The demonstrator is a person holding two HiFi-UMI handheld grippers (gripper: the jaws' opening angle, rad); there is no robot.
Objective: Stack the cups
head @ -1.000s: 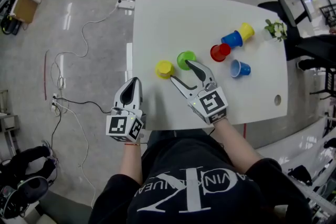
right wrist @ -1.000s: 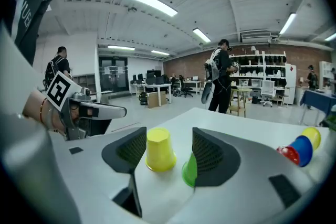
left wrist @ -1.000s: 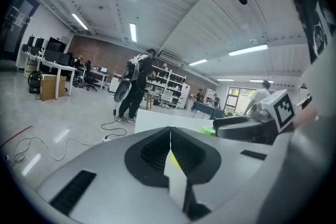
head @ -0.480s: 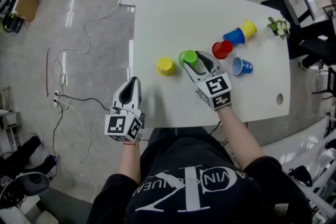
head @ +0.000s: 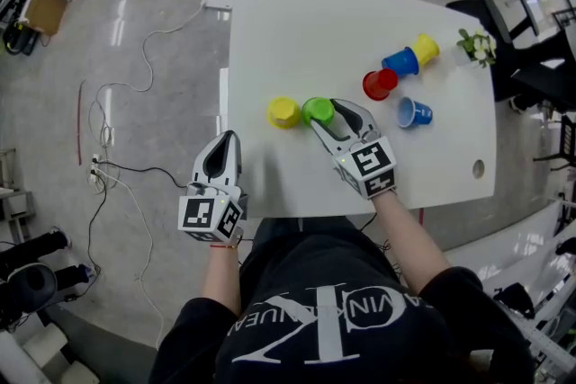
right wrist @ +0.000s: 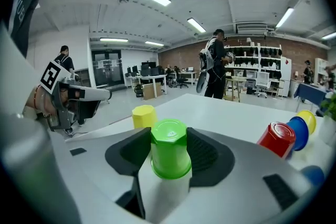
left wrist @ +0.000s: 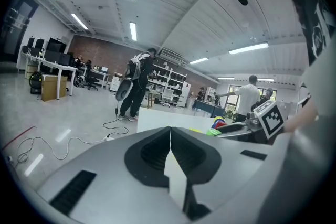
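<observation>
A green cup stands upside down between the jaws of my right gripper, which have just been closing and now press on its sides. In the right gripper view the green cup fills the gap, with an upturned yellow cup just beyond it to the left. That yellow cup almost touches the green one on the white table. My left gripper hangs shut off the table's left edge, its pads meeting with nothing between them.
At the right of the table a red cup, a blue cup and a second yellow cup lie on their sides in a row. Another blue cup lies nearer. A small plant stands at the far right edge. Cables run over the floor at the left.
My right gripper went from open around the green cup to shut on it, then brought the cup nearer to me and closer to the yellow cup. The left gripper stayed put.
</observation>
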